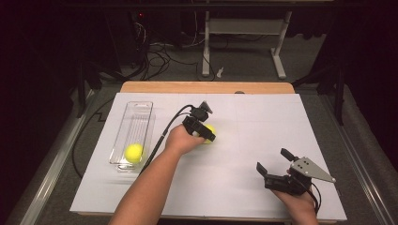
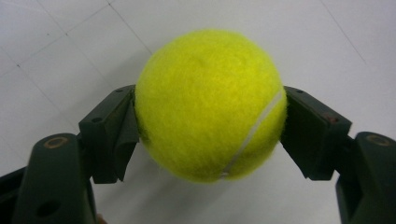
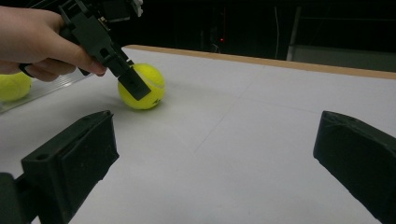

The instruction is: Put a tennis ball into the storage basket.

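White-topped desk (image 1: 234,187) under dim room. Left claw (image 2: 210,135): jaws clamped on fuzzy yellow tennis ball (image 2: 210,102) at mid-desk, likely bound for clear plastic tray (image 1: 141,110), which holds second yellow ball (image 1: 133,153). Right claw (image 3: 215,158): jaws apart, empty, parked near desk's front edge

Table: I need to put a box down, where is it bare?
Bare: the far right of the table, and the middle between the left claw and right claw. Crowded: the left, with the tray and balls.
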`<state>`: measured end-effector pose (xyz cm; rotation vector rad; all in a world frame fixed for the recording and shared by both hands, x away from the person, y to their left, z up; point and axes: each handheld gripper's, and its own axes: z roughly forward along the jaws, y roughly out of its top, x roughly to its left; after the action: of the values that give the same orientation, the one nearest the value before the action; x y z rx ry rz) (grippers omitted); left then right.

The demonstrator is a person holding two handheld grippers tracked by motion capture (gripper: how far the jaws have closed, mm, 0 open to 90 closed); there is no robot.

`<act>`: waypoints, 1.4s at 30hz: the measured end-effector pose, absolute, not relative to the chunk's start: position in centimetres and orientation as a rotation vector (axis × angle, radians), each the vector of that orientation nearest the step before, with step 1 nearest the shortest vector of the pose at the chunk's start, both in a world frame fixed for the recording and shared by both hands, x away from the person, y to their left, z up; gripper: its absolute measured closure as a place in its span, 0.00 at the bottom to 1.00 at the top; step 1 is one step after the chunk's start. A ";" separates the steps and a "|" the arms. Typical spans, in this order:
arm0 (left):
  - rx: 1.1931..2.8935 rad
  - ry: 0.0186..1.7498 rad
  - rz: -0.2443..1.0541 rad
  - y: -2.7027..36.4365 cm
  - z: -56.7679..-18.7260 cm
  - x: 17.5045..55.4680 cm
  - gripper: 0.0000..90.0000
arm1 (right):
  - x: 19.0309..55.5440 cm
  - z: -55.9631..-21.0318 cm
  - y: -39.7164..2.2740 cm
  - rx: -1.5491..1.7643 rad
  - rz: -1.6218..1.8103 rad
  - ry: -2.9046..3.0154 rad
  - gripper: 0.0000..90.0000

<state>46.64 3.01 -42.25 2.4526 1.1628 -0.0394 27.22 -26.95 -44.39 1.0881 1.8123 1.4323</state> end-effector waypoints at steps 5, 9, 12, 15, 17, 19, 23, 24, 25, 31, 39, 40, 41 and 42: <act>2.453 1.160 -0.038 3.1 -42.2 46.5 0.30 | 27.2 -44.4 -26.9 1.087 1.432 1.814 0.00; 2.453 1.163 -0.037 3.1 -42.2 46.4 0.30 | 27.2 -44.4 -26.9 1.087 1.432 1.813 0.00; 2.452 1.158 -0.054 3.1 -42.0 46.4 0.30 | 27.2 -44.4 -26.9 1.087 1.433 1.813 0.00; 2.462 1.152 -0.064 3.2 -41.8 46.2 0.30 | 27.3 -44.4 -26.9 1.089 1.431 1.813 0.00; 2.467 1.149 -0.057 3.3 -41.5 46.0 0.30 | 27.3 -44.4 -26.9 1.089 1.432 1.814 0.00; 2.463 1.150 -0.059 3.4 -41.1 45.8 0.30 | 27.3 -44.4 -26.9 1.087 1.432 1.816 0.00; 2.472 1.135 -0.056 3.7 -40.4 45.1 0.30 | 27.3 -44.5 -26.8 1.085 1.431 1.820 0.00; 2.466 1.135 -0.057 3.8 -40.2 44.9 0.30 | 27.3 -44.5 -26.8 1.085 1.429 1.822 0.00; 2.461 1.133 -0.055 3.9 -40.0 44.7 0.30 | 27.3 -44.4 -26.7 1.081 1.428 1.823 0.00; 2.458 1.129 -0.074 4.9 -39.7 43.8 0.30 | 27.3 -44.4 -26.5 1.072 1.424 1.826 0.00; 2.468 1.124 -0.097 5.9 -39.4 42.7 0.30 | 27.3 -44.4 -26.5 1.073 1.421 1.829 0.00; 2.475 1.120 -0.093 6.0 -39.4 42.6 0.30 | 27.3 -44.4 -26.5 1.072 1.420 1.829 0.00; 2.473 1.119 -0.089 6.1 -39.3 42.4 0.30 | 27.3 -44.4 -26.5 1.075 1.421 1.828 0.00; 2.471 1.118 -0.098 6.2 -39.2 42.3 0.30 | 27.3 -44.4 -26.5 1.076 1.421 1.826 0.00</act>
<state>42.29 6.24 -39.19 2.4707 1.1177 -0.0980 27.33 -26.48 -44.39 1.0763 1.8256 1.4214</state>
